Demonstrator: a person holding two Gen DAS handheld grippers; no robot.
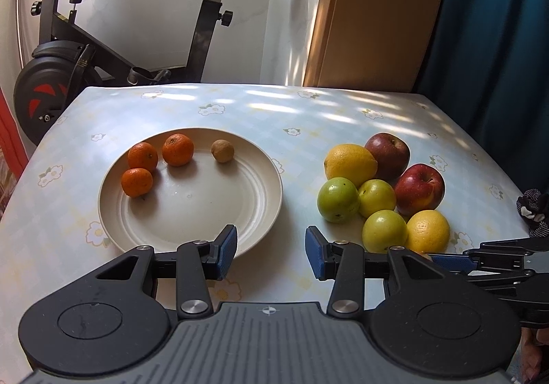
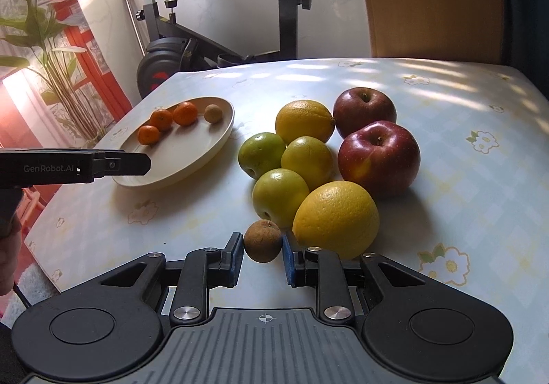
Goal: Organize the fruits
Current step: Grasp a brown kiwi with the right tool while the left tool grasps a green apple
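My right claw (image 2: 262, 252) is closed on a small brown fruit (image 2: 263, 241), one blue pad against each side of it, at the near edge of the table (image 2: 463, 157) and just in front of the loose pile. That fruit is dull, rough-skinned and roundish, with a dark stem scar on top, and it is small enough to slip if I squeeze unevenly. It sits close against a green fruit (image 2: 279, 195) and a big yellow citrus (image 2: 336, 217), so I judge the next move to be a straight lift clear of those neighbours before carrying it left. My left claw (image 1: 271, 252) hangs with its jaws apart and nothing between them, over the near rim of the plate (image 1: 240, 212). The plate lies toward the table's left edge and holds three small oranges (image 1: 142, 155) and another brown fruit (image 1: 222, 151) like mine, so the step in hand looks like sorting the small fruit onto it. The spot beside that twin is free. Two red apples (image 2: 379, 156) and the remaining yellow and green fruit sit bunched toward the right edge, not yet sorted.
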